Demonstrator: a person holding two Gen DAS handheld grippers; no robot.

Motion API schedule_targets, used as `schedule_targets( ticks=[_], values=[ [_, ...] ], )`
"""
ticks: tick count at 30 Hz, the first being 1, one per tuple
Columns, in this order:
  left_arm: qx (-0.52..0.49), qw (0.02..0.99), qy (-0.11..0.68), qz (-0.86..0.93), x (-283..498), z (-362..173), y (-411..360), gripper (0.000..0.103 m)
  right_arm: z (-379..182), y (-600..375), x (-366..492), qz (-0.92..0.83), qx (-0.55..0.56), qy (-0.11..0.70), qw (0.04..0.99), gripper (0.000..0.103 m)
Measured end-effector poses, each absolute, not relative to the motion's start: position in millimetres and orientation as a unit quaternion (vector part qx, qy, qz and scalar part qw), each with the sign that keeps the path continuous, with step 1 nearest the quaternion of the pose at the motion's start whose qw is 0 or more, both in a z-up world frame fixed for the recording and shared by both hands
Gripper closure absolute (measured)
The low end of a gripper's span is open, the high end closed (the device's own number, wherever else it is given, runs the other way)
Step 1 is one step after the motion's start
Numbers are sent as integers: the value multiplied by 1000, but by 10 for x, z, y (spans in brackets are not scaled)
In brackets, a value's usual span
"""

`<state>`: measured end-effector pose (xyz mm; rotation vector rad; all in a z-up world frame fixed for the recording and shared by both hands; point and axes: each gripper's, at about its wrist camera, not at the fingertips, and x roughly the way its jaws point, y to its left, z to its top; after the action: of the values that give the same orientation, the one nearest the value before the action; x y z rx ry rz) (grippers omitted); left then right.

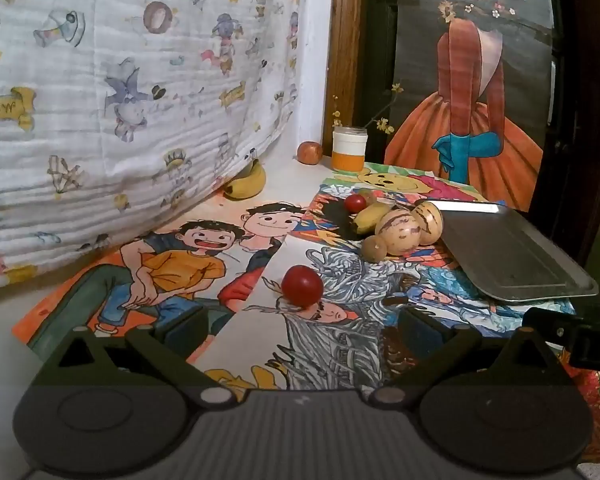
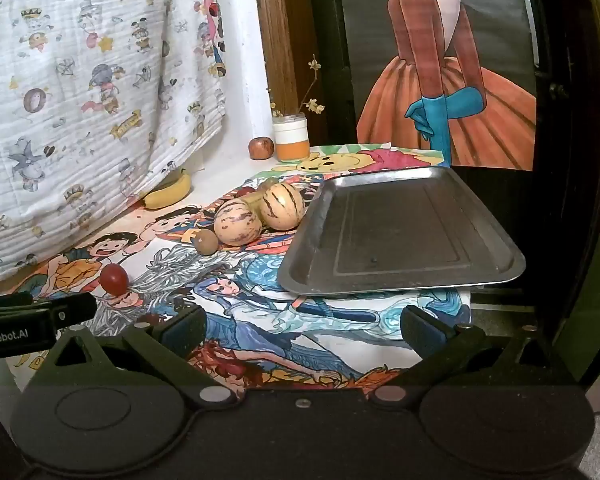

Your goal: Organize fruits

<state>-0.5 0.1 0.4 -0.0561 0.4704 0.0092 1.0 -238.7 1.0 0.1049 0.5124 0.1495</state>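
Note:
A red tomato (image 1: 301,285) lies on the cartoon posters just ahead of my open, empty left gripper (image 1: 300,330); it also shows in the right wrist view (image 2: 114,278). Behind it sit a brown kiwi (image 1: 374,249), two striped yellow melons (image 1: 398,230), a small banana (image 1: 370,216) and another red tomato (image 1: 355,203). An empty metal tray (image 2: 400,232) stands right of the fruit. My right gripper (image 2: 302,330) is open and empty, in front of the tray's near edge.
A larger banana (image 1: 247,184) lies under the hanging printed cloth (image 1: 120,100) at the left. An apple (image 1: 310,152) and a white-and-orange jar (image 1: 349,148) stand at the back by the wooden frame. A painted-dress poster (image 2: 440,80) stands behind the tray.

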Motion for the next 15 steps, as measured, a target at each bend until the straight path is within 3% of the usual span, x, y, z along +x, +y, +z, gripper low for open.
schedule_targets(
  ticks=[15],
  values=[
    [-32,970,241,7,0,-12,20,0,10,-2388,12,73,52,255,963,0]
  ],
)
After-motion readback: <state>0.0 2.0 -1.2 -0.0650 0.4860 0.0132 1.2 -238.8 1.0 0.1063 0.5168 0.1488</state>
